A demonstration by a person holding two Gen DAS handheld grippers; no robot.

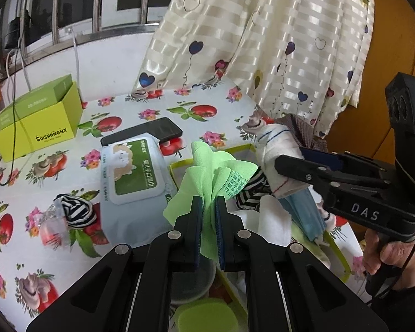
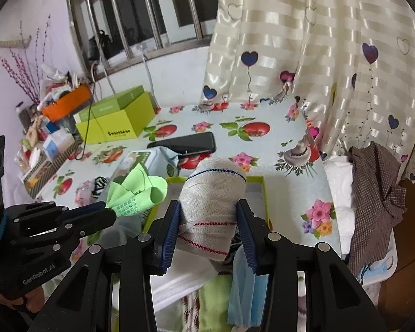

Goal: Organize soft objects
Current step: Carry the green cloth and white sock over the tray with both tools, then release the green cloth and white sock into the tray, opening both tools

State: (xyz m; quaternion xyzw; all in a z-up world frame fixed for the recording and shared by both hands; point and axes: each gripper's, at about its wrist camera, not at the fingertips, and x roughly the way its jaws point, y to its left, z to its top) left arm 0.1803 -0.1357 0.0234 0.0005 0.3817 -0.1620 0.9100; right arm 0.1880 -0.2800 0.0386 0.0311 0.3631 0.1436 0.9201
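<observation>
My left gripper (image 1: 208, 203) is shut on a light green cloth (image 1: 215, 171), held above a yellow-green tray (image 1: 179, 164) of soft items. It also shows in the right wrist view (image 2: 108, 213) with the green cloth (image 2: 135, 193). My right gripper (image 2: 209, 215) is shut on a rolled white cloth with red and blue stripes (image 2: 210, 207), over the same tray (image 2: 258, 185). In the left wrist view the right gripper (image 1: 289, 163) holds this roll (image 1: 279, 152). A blue face mask (image 2: 242, 282) hangs below the roll.
A wet-wipes pack (image 1: 130, 171) and a black phone (image 1: 144, 134) lie on the flowered tablecloth (image 1: 69, 262). A striped black-and-white cloth (image 1: 74, 211) lies at left. A green box (image 1: 36, 119) stands far left. A curtain (image 1: 262, 36) hangs behind. Brown checked fabric (image 2: 373, 193) lies at right.
</observation>
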